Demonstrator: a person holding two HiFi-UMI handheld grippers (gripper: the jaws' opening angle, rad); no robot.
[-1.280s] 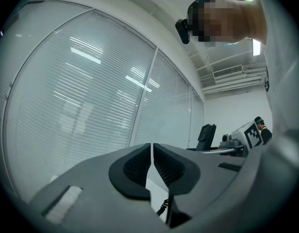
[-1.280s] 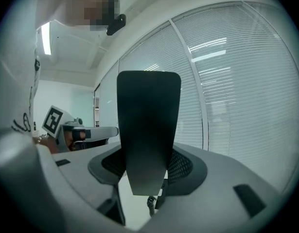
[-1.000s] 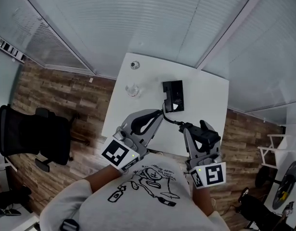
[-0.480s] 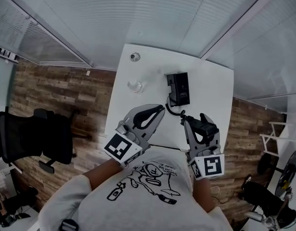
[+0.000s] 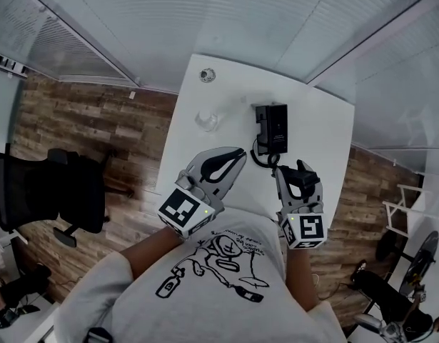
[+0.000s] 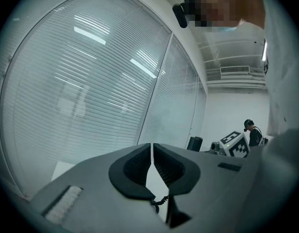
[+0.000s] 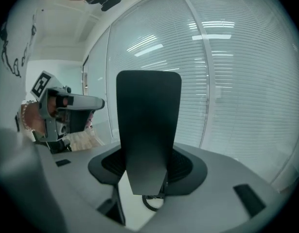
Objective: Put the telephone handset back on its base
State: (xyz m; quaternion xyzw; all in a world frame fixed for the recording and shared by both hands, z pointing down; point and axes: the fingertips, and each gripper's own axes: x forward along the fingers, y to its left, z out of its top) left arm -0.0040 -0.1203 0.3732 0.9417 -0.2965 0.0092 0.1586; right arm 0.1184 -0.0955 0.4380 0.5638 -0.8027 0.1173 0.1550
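The handset [image 7: 148, 125] stands clamped between the right gripper's [image 5: 298, 179] jaws, raised over the tabletop's [image 5: 326, 141] near side. The base [image 5: 271, 126] lies just beyond it, with the coiled cord [image 5: 260, 156] looping between them. The left gripper [image 6: 152, 155], off to the left, is closed on nothing. Watch that cord: a taut pull could drag the base or land the handset crooked.

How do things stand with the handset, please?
Left gripper shut, empty. Right gripper shut on handset, short of base. Only the cord between them.
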